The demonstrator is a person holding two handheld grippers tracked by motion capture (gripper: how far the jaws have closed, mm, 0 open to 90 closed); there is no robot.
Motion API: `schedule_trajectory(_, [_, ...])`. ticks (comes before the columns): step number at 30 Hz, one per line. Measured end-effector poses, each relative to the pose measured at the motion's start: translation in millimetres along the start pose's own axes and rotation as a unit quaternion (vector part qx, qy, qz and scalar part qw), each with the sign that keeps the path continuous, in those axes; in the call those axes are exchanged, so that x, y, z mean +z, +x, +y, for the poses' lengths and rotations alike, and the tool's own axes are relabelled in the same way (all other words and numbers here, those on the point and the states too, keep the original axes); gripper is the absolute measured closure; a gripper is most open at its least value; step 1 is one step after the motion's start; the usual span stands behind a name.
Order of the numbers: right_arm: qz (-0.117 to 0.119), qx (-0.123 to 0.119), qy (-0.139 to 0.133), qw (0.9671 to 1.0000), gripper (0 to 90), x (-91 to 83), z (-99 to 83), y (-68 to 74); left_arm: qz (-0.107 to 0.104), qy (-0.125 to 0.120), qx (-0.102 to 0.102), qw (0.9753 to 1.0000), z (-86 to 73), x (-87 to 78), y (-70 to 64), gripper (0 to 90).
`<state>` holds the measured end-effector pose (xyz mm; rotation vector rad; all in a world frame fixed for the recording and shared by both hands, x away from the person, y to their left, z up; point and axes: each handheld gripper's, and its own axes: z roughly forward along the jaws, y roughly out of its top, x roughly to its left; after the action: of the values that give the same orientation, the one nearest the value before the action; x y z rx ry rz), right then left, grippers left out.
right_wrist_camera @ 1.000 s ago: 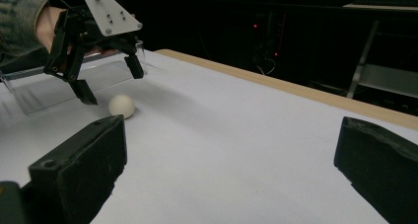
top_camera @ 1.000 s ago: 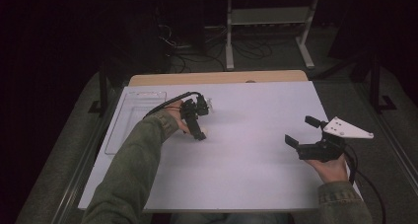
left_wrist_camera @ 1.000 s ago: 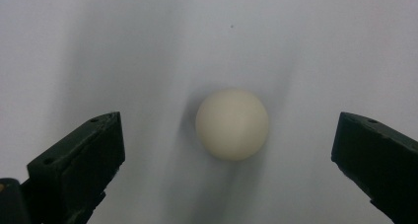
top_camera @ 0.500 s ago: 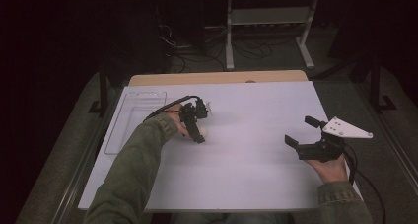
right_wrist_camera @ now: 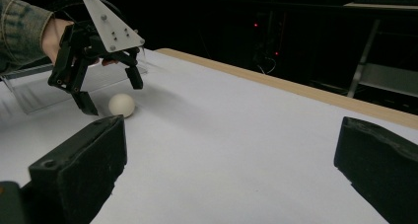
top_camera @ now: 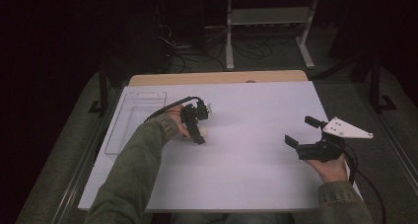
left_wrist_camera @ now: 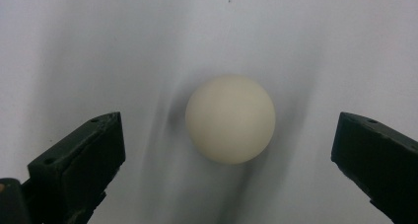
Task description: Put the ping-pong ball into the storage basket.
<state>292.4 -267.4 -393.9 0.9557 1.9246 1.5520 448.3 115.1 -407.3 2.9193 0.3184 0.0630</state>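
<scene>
So the left hand-held gripper [top_camera: 198,128] hangs wide open over the small cream-white round ball [left_wrist_camera: 230,119], dead centre of its view on the white surface [top_camera: 246,135]. Probably pre-grasp; next it should lower and squeeze gently.

White table top [top_camera: 246,184] across centre frame; clear plastic tray [top_camera: 129,120] at its left edge (empty, as far as visible). Metal stand [top_camera: 268,31] upper centre, cables [top_camera: 185,46] on dark floor.
</scene>
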Motion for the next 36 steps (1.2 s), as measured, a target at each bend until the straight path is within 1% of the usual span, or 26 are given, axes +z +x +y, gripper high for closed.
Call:
schedule_trajectory(3, [0.001,-0.001,0.001,1.0000,0.0,0.3,-0.1,0.1,0.000,0.005,-0.001,1.0000,-0.8,-0.7,0.8,0.8])
schedule_trajectory(6, [0.000,-0.001,0.001,1.0000,0.0,0.5,-0.1,0.0,-0.002,0.004,-0.005,1.0000,-1.3,-1.4,1.2,3.2])
schedule_trajectory(12, [0.001,-0.001,0.001,1.0000,0.0,0.5,-0.1,0.0,-0.005,0.015,-0.002,0.9999,-2.8,-0.4,2.5,7.2])
schedule_trajectory(17, [0.001,-0.002,0.001,1.0000,0.0,1.0,-0.3,0.0,0.000,0.018,0.012,0.9998,-2.7,-1.0,2.1,14.1])
schedule_trajectory(22, [0.002,-0.002,0.003,1.0000,0.0,1.6,-0.5,0.2,0.002,0.021,0.028,0.9994,-0.8,-1.7,0.5,17.8])
schedule_trajectory(25, [0.003,-0.002,0.003,1.0000,0.0,1.7,-0.5,0.3,0.005,0.027,0.040,0.9988,0.6,-1.0,-0.1,19.5])
schedule_trajectory(28, [0.003,-0.002,0.003,1.0000,0.0,1.7,-0.6,0.3,0.006,0.025,0.045,0.9987,2.2,-1.1,-1.3,22.1])
schedule_trajectory(36, [0.003,-0.002,0.003,1.0000,0.0,1.6,-0.7,0.2,0.010,0.034,0.068,0.9971,6.8,0.0,-3.6,28.2])
